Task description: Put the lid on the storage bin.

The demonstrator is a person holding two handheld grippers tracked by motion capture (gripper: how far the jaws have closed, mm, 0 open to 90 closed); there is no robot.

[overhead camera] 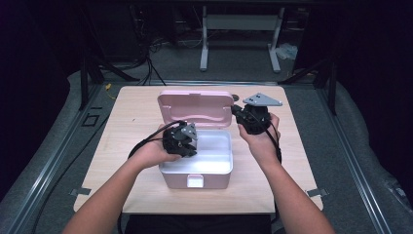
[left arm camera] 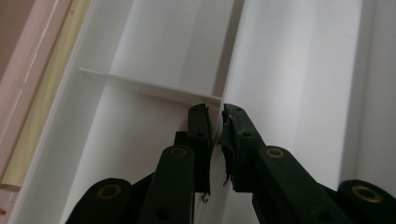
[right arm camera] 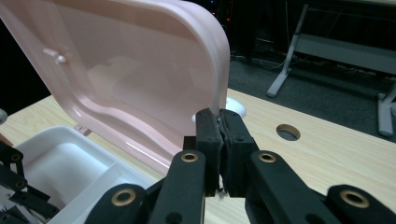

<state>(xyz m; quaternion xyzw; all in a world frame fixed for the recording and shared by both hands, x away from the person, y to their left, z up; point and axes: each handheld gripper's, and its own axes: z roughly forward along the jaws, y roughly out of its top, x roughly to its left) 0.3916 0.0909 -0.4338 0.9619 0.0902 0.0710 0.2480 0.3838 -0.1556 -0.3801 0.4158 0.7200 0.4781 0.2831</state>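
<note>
A pink box [overhead camera: 195, 181] stands in the middle of the table with its pink lid [overhead camera: 195, 108] raised upright at the back. Inside it sits a white tray [overhead camera: 214, 151] with thin partition walls [left arm camera: 154, 86]. My left gripper [overhead camera: 190, 145] reaches down into the tray, and its jaws [left arm camera: 217, 119] are shut on the top edge of a thin white upright wall [left arm camera: 229, 56]. My right gripper [overhead camera: 237, 112] is at the lid's right edge. There its jaws [right arm camera: 218, 122] pinch the lid's rim [right arm camera: 219, 70]. The left gripper's black links [right arm camera: 14, 186] show over the tray [right arm camera: 70, 158].
The box rests on a light wooden table [overhead camera: 136, 146] with round holes [right arm camera: 288, 132] near its far right corner. Dark floor, cables and a grey metal stand [overhead camera: 241, 22] lie beyond the far edge. Bare wood flanks the box on both sides.
</note>
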